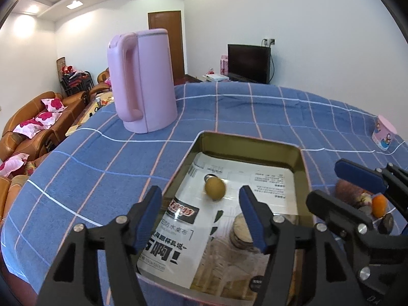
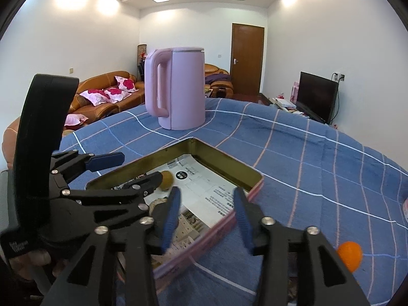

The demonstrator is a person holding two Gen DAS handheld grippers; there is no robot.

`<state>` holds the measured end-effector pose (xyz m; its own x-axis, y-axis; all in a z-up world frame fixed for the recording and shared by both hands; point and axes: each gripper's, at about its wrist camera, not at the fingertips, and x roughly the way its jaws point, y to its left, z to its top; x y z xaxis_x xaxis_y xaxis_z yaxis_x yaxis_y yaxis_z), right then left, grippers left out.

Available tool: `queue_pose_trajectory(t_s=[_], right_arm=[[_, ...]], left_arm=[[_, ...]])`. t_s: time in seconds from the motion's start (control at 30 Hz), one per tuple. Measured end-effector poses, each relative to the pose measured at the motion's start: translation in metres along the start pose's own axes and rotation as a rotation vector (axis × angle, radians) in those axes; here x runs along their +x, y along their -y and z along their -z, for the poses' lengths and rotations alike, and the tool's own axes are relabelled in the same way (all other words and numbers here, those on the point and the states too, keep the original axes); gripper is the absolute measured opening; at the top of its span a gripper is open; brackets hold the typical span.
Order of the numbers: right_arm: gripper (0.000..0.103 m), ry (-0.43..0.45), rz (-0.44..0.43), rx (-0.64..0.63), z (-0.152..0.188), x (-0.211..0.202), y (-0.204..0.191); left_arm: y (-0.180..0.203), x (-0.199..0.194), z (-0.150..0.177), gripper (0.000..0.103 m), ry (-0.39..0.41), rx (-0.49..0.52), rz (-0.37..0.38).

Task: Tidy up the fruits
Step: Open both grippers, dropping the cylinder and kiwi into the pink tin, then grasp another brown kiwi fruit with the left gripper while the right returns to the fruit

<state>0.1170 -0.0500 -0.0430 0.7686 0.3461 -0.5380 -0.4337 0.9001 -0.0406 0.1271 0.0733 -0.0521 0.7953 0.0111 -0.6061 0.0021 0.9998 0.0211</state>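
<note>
Left gripper [image 1: 201,219]: jaws apart, empty | right gripper [image 2: 205,216]: jaws apart, empty | kiwi [image 1: 215,188] lies in tin tray [image 1: 250,144] | I judge next: approach orange [image 2: 349,255] squarely, close gently.

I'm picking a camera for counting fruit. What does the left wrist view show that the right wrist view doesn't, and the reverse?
Only the left: a pink cup at far right, plus dark fruits beside the orange fruit. Only the right: the left gripper's black handle. Both: the tin, a brown fruit in it, the kettle, and both grippers, left and right, open and empty.
</note>
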Motion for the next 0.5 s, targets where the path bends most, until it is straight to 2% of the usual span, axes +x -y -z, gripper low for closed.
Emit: queue_pose_trajectory(t_s=[0.17,0.37,0.5], right_arm=[[0.053,0.035,0.033,0.004,0.01,-0.028,0.009],[0.055,0.068,0.164,0.046,0.045,-0.082,0.042],[0.059,0.077,0.261,0.104,0.078,-0.114,0.069]], left_arm=[[0.011,-0.022,0.006,0.066,0.039,0.004,0.008],[0.04,-0.049,0.027,0.069,0.093,0.031,0.039],[0.07,-0.058,0.044,0.069,0.084,0.079,0.098]])
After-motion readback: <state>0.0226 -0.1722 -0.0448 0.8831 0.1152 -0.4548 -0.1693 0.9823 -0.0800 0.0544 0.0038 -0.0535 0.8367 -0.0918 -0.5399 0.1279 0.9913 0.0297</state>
